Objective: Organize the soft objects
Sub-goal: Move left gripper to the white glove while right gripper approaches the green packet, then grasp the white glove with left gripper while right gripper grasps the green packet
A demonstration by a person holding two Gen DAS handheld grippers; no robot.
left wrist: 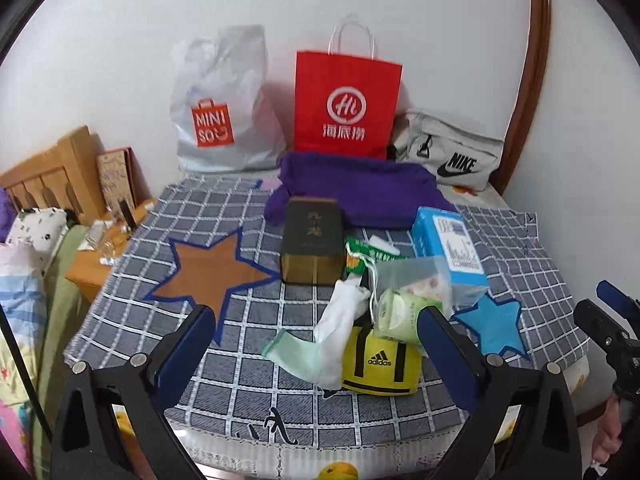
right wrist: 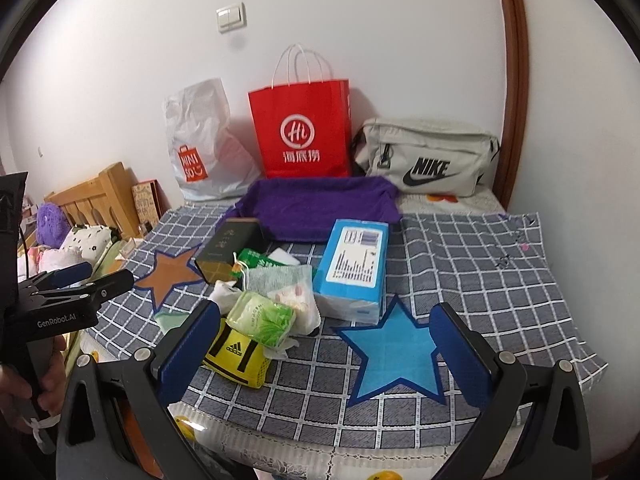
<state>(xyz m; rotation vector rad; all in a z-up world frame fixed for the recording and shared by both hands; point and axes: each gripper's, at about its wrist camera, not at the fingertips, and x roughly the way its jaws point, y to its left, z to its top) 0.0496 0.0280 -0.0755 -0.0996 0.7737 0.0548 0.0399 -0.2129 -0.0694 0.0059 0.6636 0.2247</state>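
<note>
A pile lies mid-table: a white and mint sock [left wrist: 332, 336], a yellow adidas pouch [left wrist: 380, 364] [right wrist: 240, 356], a green tissue pack [left wrist: 400, 316] [right wrist: 262, 316], a mesh drawstring bag [right wrist: 288, 284], a blue box [left wrist: 448, 248] [right wrist: 354, 264] and a dark box [left wrist: 312, 240] [right wrist: 230, 248]. A purple cloth tray [left wrist: 360, 188] [right wrist: 320, 204] sits behind them. My left gripper [left wrist: 320, 340] is open, empty, just before the sock and pouch. My right gripper [right wrist: 326, 344] is open, empty, over the blue star patch [right wrist: 394, 356].
Against the wall stand a white Miniso bag [left wrist: 224, 116], a red paper bag [left wrist: 344, 104] [right wrist: 304, 132] and a grey Nike bag [left wrist: 448, 152] [right wrist: 428, 156]. A brown star patch [left wrist: 212, 272] marks the checked cloth. A wooden headboard [left wrist: 52, 176] and bedding lie left.
</note>
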